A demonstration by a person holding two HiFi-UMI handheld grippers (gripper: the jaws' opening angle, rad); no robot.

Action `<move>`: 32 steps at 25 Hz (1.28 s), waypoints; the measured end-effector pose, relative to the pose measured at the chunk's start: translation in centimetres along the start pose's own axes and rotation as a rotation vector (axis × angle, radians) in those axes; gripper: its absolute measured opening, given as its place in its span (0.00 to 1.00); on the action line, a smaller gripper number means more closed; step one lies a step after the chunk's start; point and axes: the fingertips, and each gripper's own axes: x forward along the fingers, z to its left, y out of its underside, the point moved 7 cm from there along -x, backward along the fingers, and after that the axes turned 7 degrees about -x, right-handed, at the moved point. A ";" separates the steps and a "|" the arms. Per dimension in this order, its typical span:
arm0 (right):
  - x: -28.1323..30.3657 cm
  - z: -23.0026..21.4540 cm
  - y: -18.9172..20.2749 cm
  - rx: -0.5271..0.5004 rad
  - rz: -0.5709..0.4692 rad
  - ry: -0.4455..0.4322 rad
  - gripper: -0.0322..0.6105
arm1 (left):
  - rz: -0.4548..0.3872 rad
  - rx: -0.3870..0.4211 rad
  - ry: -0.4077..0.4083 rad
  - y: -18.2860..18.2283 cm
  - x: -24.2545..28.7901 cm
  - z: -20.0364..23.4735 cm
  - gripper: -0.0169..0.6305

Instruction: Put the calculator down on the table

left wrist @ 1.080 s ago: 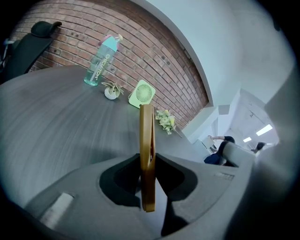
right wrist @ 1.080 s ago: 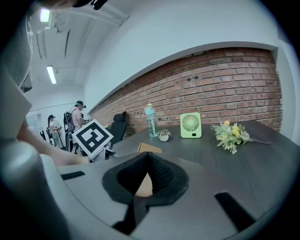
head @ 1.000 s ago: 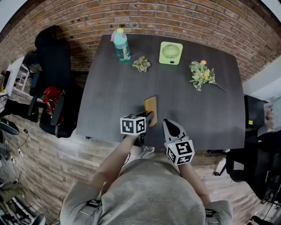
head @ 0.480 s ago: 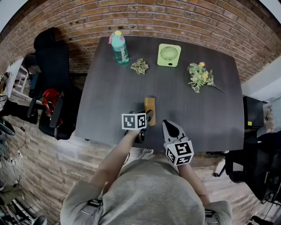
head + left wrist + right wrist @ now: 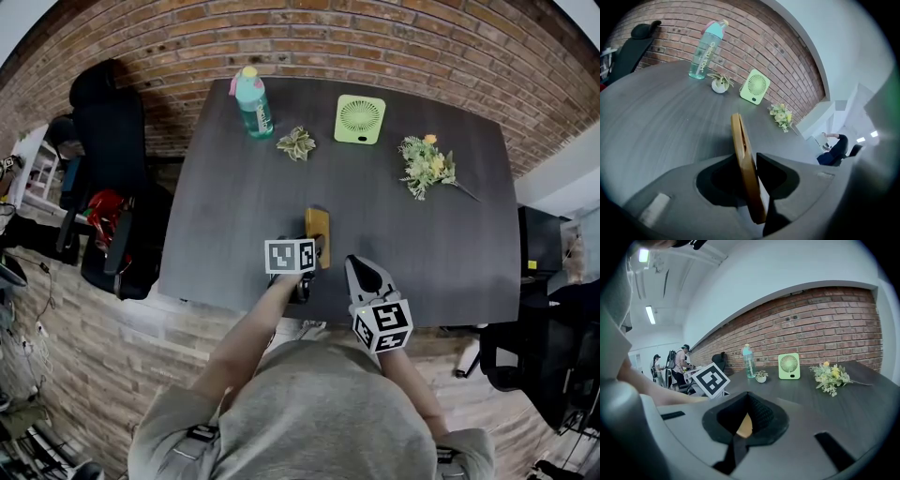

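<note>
The calculator (image 5: pixel 318 232), a thin yellow-orange slab, is on the near side of the green fan (image 5: pixel 361 118), well apart from it and a little to its left, close to the edge of the dark table (image 5: pixel 234 216) where the person stands. It is up on its long edge rather than flat, its far end pointing towards the fan. The left gripper (image 5: pixel 316 253) is around its near end: the jaws have just been opening and now stand partly apart, with the calculator between them, leaning against the right-hand jaw and with a clear gap on the other side, so the pads no longer clamp it. The right gripper (image 5: pixel 352 265) hangs just beside it, on the same near side of the fan, jaws together and empty. Left of the fan stands a teal bottle (image 5: pixel 252 101), a small potted plant (image 5: pixel 297 142) lies between the two, and a sprig of flowers (image 5: pixel 427 163) lies to the fan's right.
</note>
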 end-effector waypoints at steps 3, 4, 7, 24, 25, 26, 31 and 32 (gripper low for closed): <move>0.2 0.1 0.0 0.001 -0.001 -0.001 0.05 | 0.010 -0.006 -0.013 0.0 0.1 0.3 0.23; 0.2 0.2 0.0 0.001 -0.001 -0.002 0.05 | 0.013 -0.007 -0.015 0.0 0.1 0.4 0.23; 0.3 0.2 -0.1 0.003 0.002 -0.003 0.05 | 0.019 -0.005 -0.027 0.0 0.2 0.5 0.24; 0.1 0.8 0.2 0.002 0.011 -0.005 0.05 | 0.009 0.027 -0.138 -0.1 -0.1 2.3 0.34; 0.1 0.8 0.2 0.003 0.010 -0.005 0.05 | 0.009 0.034 -0.137 -0.1 -0.1 2.3 0.34; 0.1 0.9 0.2 0.002 0.009 -0.005 0.05 | 0.009 0.039 -0.137 -0.1 -0.1 2.3 0.34; -0.1 1.3 0.1 -0.001 0.008 -0.003 0.05 | -0.006 0.061 -0.148 0.0 -0.3 2.1 0.34; -0.2 1.3 0.1 -0.001 0.008 -0.001 0.05 | -0.009 0.071 -0.152 0.0 -0.4 2.1 0.34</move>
